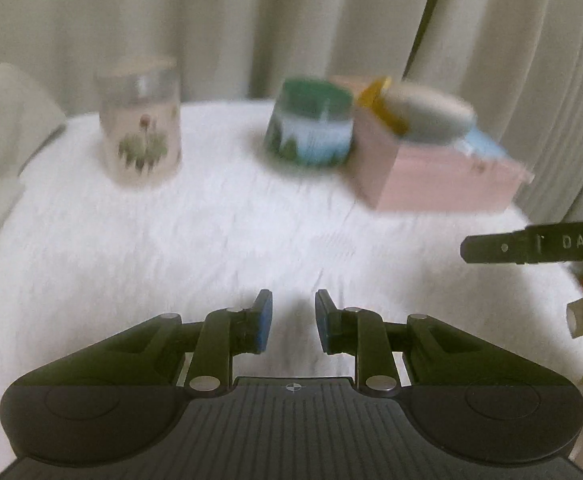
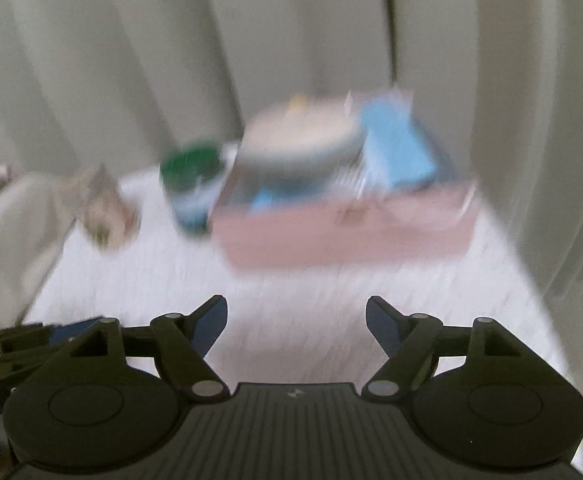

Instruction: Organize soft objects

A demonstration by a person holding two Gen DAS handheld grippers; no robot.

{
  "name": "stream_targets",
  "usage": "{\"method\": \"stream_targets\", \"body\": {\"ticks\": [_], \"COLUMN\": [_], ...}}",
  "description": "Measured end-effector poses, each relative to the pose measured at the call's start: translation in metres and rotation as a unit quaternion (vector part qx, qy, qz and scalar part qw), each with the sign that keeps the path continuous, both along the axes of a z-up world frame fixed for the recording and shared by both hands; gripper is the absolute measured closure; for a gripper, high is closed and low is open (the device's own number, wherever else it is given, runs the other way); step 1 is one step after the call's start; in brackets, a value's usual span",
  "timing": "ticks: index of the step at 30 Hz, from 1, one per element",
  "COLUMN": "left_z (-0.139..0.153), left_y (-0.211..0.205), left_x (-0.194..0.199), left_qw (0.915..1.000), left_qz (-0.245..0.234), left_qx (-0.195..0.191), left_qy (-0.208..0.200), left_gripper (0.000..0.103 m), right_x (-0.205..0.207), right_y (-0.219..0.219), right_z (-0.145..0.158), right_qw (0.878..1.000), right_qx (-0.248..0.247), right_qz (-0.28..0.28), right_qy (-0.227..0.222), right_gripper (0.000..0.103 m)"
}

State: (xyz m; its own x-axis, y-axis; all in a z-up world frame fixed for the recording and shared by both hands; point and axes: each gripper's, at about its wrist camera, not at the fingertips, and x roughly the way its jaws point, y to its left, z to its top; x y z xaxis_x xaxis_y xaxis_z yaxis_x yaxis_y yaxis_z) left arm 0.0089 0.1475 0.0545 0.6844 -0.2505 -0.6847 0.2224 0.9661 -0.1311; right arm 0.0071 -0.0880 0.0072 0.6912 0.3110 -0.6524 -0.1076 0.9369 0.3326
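- A jar [image 1: 139, 120] is set at the table's [image 1: 211, 232] far left.
- A tin [image 1: 310, 122] is placed right of it, touching a box [image 1: 431, 168].
- A cushion [image 1: 427, 114] is held in the box.

A pale cream curtain [image 1: 251, 28] hung in long soft folds across the whole far side of the room. In front of it stood a table under a white textured cloth [image 1: 211, 240], its far edge curving round. At the left, a cream cushioned seat [image 1: 3, 120] sat just beside the table. The light was soft and even.
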Motion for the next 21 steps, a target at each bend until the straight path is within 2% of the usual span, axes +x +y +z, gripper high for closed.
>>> {"method": "stream_targets", "body": {"ticks": [2, 3, 5, 7, 9, 10, 16, 21], "left_z": [-0.004, -0.005, -0.006, -0.005, -0.006, -0.006, -0.007, -0.009], "left_y": [-0.008, -0.014, -0.023, -0.031, -0.037, -0.040, -0.046, -0.055], "left_x": [-0.003, -0.002, -0.003, -0.002, -0.003, -0.001, 0.004, 0.008], "left_qw": [0.9997, 0.9996, 0.9992, 0.9992, 0.9992, 0.9991, 0.9978, 0.9955], "left_qz": [-0.003, -0.006, -0.010, -0.009, -0.004, 0.001, 0.041, 0.058], "left_qx": [0.015, 0.022, 0.030, 0.029, 0.030, 0.031, 0.031, 0.056], "left_qy": [-0.017, -0.020, -0.024, -0.024, -0.027, -0.030, -0.042, -0.050], "left_gripper": [0.075, 0.071, 0.058, 0.040, 0.033, 0.032, 0.033, 0.032], "right_x": [0.003, 0.003, 0.003, 0.003, 0.006, 0.007, 0.014, 0.008], "right_y": [0.006, 0.009, 0.015, 0.023, 0.031, 0.031, 0.022, 0.011], "right_z": [-0.013, -0.016, -0.021, -0.025, -0.028, -0.031, -0.032, -0.038], "right_qw": [1.000, 1.000, 0.999, 0.998, 0.995, 0.993, 0.993, 0.993], "right_qx": [-0.005, -0.012, -0.041, -0.066, -0.101, -0.117, -0.117, -0.111], "right_qz": [-0.006, -0.010, -0.018, -0.005, 0.000, -0.002, 0.009, -0.006], "right_qy": [0.019, 0.014, 0.003, -0.011, -0.015, -0.013, -0.016, -0.050], "right_gripper": [0.026, 0.023, 0.018, 0.013, 0.008, 0.000, 0.000, 0.000]}}
